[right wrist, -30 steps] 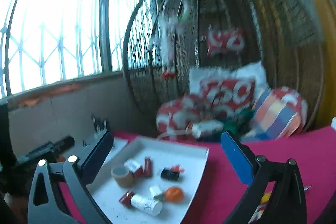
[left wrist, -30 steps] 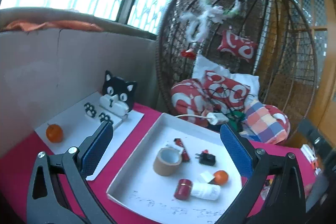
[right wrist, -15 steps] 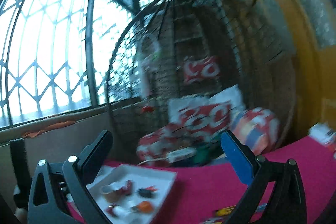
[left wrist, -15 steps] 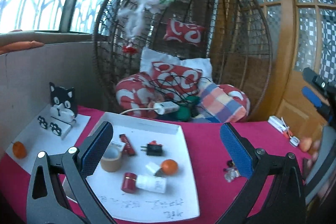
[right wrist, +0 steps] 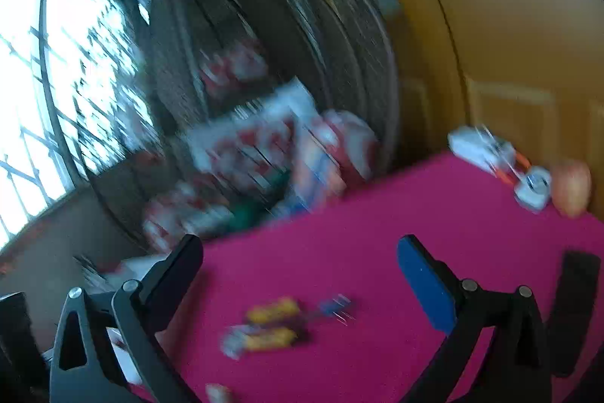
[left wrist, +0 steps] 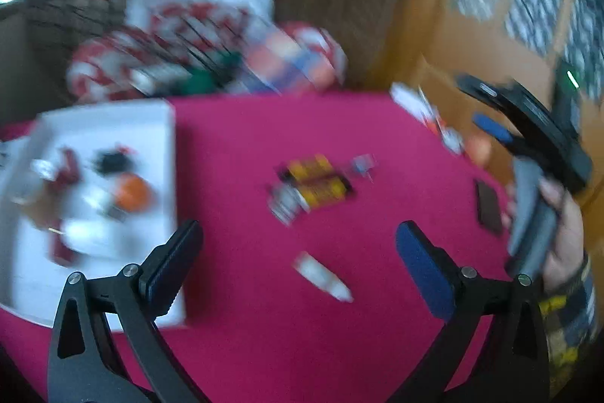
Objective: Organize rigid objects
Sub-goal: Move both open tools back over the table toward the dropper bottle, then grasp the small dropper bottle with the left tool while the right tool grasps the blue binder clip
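Both views were smeared by motion, so small things read only as blobs of colour. The left gripper (left wrist: 298, 252) hung over the magenta tablecloth (left wrist: 245, 327) with its two fingers spread wide and nothing between them. The right gripper (right wrist: 300, 263) was likewise spread and empty above the same cloth; in the left wrist view its black frame showed at the far right, gripped by a hand (left wrist: 558, 237) with a plaid cuff (left wrist: 566, 312) at the wrist.

The white tray (left wrist: 166, 131) lay at the left of the cloth, its near right corner behind the left gripper's left finger. In it sat an orange ball (left wrist: 132, 193), a small black part (left wrist: 111, 161), dark red pieces and a white cylinder, all too blurred to name more closely.

Out on the bare cloth, apart from the tray, lay a pair of yellow-and-dark bars (left wrist: 315, 182) side by side, probably batteries, with a small blue piece (left wrist: 362, 163) just beside them. A white tube (left wrist: 322, 276) lay nearer, between the left gripper's fingers in the picture but below them on the cloth. A dark flat rectangle (left wrist: 487, 206) lay near the hand. At the far edge of the table stood a white object (right wrist: 475, 148), a small white round thing (right wrist: 534, 189) and a pale orange fruit (right wrist: 572, 187), close together
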Motion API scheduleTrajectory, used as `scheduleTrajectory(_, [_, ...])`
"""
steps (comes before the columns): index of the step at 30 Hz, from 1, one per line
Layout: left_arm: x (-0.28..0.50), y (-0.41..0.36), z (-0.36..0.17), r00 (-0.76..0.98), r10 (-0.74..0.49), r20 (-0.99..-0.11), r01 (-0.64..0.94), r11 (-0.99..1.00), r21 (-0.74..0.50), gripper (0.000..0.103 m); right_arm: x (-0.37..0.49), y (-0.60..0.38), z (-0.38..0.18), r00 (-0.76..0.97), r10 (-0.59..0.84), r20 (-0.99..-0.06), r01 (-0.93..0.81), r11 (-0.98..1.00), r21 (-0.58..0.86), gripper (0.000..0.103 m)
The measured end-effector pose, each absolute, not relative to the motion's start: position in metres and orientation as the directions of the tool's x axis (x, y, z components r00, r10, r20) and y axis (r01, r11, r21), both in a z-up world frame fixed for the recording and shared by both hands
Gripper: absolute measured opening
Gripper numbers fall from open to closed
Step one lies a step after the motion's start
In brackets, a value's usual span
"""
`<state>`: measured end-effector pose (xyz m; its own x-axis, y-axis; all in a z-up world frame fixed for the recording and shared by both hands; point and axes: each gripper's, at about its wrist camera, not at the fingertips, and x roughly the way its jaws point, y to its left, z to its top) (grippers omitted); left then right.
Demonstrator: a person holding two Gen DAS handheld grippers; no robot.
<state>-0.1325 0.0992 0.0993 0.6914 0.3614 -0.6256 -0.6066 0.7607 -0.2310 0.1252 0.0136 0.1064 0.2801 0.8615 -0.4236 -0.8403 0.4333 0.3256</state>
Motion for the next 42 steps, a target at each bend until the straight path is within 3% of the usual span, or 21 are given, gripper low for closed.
scheduleTrajectory(3, [-0.102,0.080,0.070,0.660,0.305,-0.687,-0.555,0.814,-0.172,0.103,0.139,0.035,0.068,0.249,0.796,-0.552,-0.834,0.466,0.296,0.103])
scheduleTrajectory(6, [-0.091,0.075,0.055,0.635,0.286,-0.718,-0.547,0.822,-0.156,0.102,0.144,0.046,0.043,0.238,0.749,-0.618,-0.837,0.481,0.261,0.103])
scheduleTrajectory(9, [-0.080,0.077,0.042,0.597,0.295,-0.746,-0.575,0.805,-0.142,0.087,0.144,0.060,0.028,0.243,0.726,-0.643,-0.850,0.479,0.220,0.101])
scheduleTrajectory(11, [-0.073,0.083,0.033,0.546,0.323,-0.773,-0.605,0.790,-0.097,0.047,0.142,0.074,0.022,0.229,0.715,-0.661,-0.862,0.464,0.203,0.089])
scheduleTrajectory(14, [-0.071,0.092,0.020,0.538,0.296,-0.790,-0.621,0.773,-0.133,0.046,0.140,0.093,0.016,0.194,0.707,-0.680,-0.878,0.434,0.202,0.083])
scheduleTrajectory(18, [-0.069,0.087,0.018,0.531,0.325,-0.783,-0.605,0.792,-0.082,0.046,0.139,0.114,0.002,0.164,0.667,-0.727,-0.900,0.403,0.166,0.060])
scheduleTrajectory(20, [-0.072,0.087,0.016,0.531,0.336,-0.778,-0.592,0.804,-0.058,0.035,0.137,0.114,0.005,0.179,0.661,-0.729,-0.912,0.390,0.129,0.052])
scheduleTrajectory(21, [-0.075,0.087,0.016,0.535,0.335,-0.776,-0.587,0.808,-0.056,0.033,0.137,0.112,0.005,0.164,0.662,-0.731,-0.920,0.371,0.129,0.036])
scheduleTrajectory(23, [-0.084,0.091,0.015,0.556,0.318,-0.768,-0.580,0.810,-0.085,0.020,0.140,0.104,0.004,0.155,0.668,-0.728,-0.922,0.362,0.135,0.036])
scheduleTrajectory(34, [-0.097,0.096,0.016,0.611,0.278,-0.741,-0.573,0.802,-0.171,0.020,0.148,0.066,0.016,0.197,0.714,-0.671,-0.884,0.426,0.194,0.036])
scheduleTrajectory(42, [-0.097,0.086,0.028,0.645,0.302,-0.702,-0.552,0.819,-0.154,0.020,0.126,0.033,0.049,0.150,0.827,-0.542,-0.870,0.370,0.325,0.036])
